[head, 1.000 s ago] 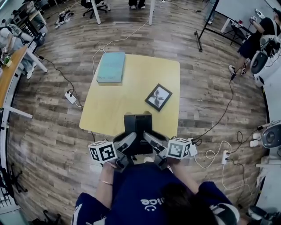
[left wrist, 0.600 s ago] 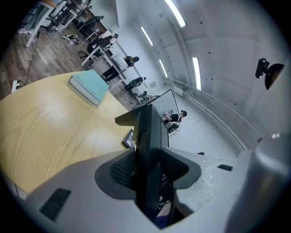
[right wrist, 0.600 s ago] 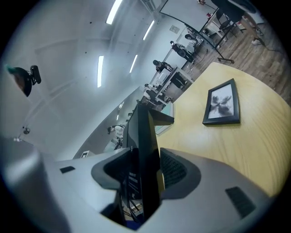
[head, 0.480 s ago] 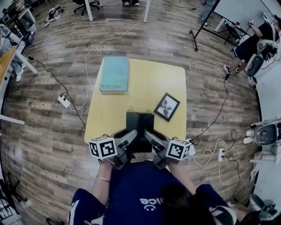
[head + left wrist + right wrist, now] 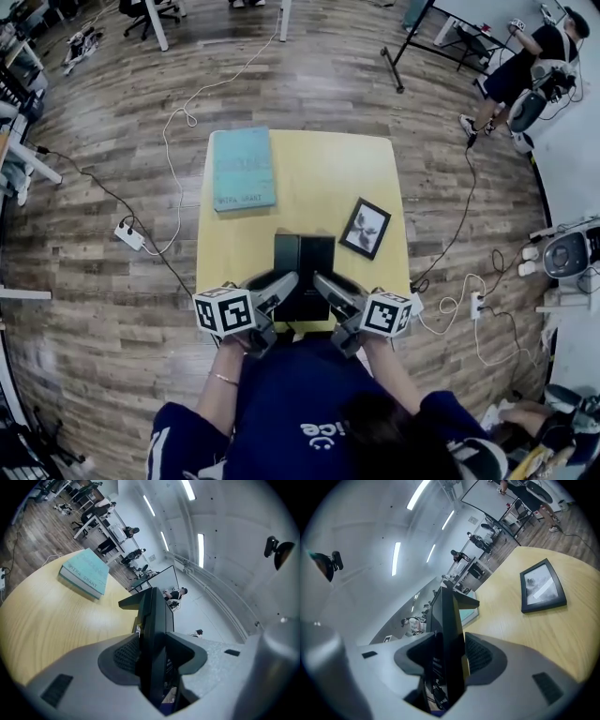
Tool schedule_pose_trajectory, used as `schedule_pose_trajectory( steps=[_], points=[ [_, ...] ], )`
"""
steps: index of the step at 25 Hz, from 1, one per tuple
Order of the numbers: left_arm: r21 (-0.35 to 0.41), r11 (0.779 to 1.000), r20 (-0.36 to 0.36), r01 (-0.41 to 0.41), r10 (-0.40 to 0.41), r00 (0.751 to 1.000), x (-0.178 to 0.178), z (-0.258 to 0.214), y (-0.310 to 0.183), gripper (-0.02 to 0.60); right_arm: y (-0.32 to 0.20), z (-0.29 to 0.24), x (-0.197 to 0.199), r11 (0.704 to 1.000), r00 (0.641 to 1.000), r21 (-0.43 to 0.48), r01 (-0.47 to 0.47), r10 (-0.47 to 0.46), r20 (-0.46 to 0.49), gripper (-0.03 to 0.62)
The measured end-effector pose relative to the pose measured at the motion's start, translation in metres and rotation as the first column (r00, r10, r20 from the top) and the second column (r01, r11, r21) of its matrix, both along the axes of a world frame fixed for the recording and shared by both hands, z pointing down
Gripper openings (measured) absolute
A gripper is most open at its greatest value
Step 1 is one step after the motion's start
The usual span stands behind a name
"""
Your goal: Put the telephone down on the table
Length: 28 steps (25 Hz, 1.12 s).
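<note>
Two grippers pinch the black telephone between their jaws, the left gripper on its 9 o'clock side and the right gripper on its 3 o'clock side, its long axis running 6 to 12 at the 6 o'clock edge of the table.

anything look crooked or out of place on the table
Only the picture frame: it lies flat on the table turned at an angle to its edges, while the book sits nearly square. Nothing looks spilled or broken.

Ceiling strip lights give bright, even light; edges warp strongly
</note>
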<state>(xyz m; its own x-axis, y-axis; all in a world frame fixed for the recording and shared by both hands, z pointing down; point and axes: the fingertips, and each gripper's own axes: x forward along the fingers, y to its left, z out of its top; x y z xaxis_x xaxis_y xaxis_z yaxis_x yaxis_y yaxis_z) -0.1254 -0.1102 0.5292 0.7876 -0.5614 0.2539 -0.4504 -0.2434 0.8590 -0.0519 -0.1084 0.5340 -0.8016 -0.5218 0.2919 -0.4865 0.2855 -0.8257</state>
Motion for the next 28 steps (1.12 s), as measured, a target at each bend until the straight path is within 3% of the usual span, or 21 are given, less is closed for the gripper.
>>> schedule_pose_trajectory(
  steps=[21, 28],
  points=[
    [-0.021, 1.000, -0.007, 0.011, -0.012, 1.000, 0.020, 0.003, -0.080, 0.178, -0.078, 0.009, 0.026, 1.000, 0.998, -0.014, -0.009, 0.008, -0.060, 0.206],
    [-0.043, 0.998, -0.005, 0.046, -0.046, 0.999, 0.028, 0.014, -0.105, 0.177, -0.106, 0.016, 0.031, 1.000, 1.000, -0.019, -0.010, 0.010, -0.028, 0.206]
  ],
)
